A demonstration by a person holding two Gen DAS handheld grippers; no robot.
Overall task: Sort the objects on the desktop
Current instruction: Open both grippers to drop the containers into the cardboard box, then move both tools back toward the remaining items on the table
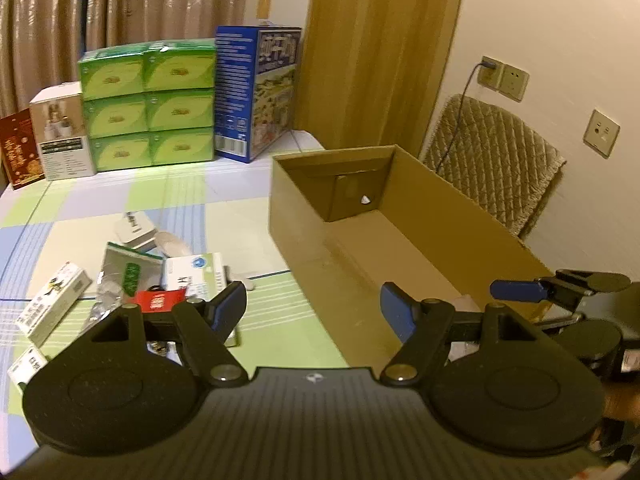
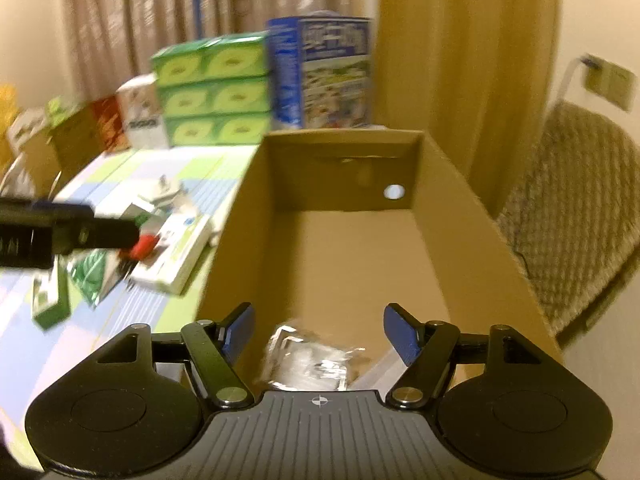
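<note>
An open cardboard box (image 1: pixel 332 152) stands on the right of the table. In the right wrist view its far wall (image 2: pixel 340 172) faces me, and a shiny clear packet (image 2: pixel 316 360) lies on its floor. My right gripper (image 2: pixel 320 330) hangs open just above that packet, holding nothing. My left gripper (image 1: pixel 314 308) is open over the box's left wall. Left of it lies a pile: a white carton with a blue logo (image 1: pixel 196 272), a silver-green pouch (image 1: pixel 128 268), a red-labelled item (image 1: pixel 160 300) and a small white-green carton (image 1: pixel 52 304). One blue finger of the right gripper (image 1: pixel 516 290) shows at the right.
Stacked green tissue packs (image 1: pixel 148 104), a tall blue carton (image 1: pixel 256 92) and a white carton (image 1: pixel 60 132) line the table's back edge. A white plug (image 1: pixel 134 228) lies behind the pile. A quilted chair (image 1: pixel 492 160) stands right of the box, under wall sockets (image 1: pixel 504 78).
</note>
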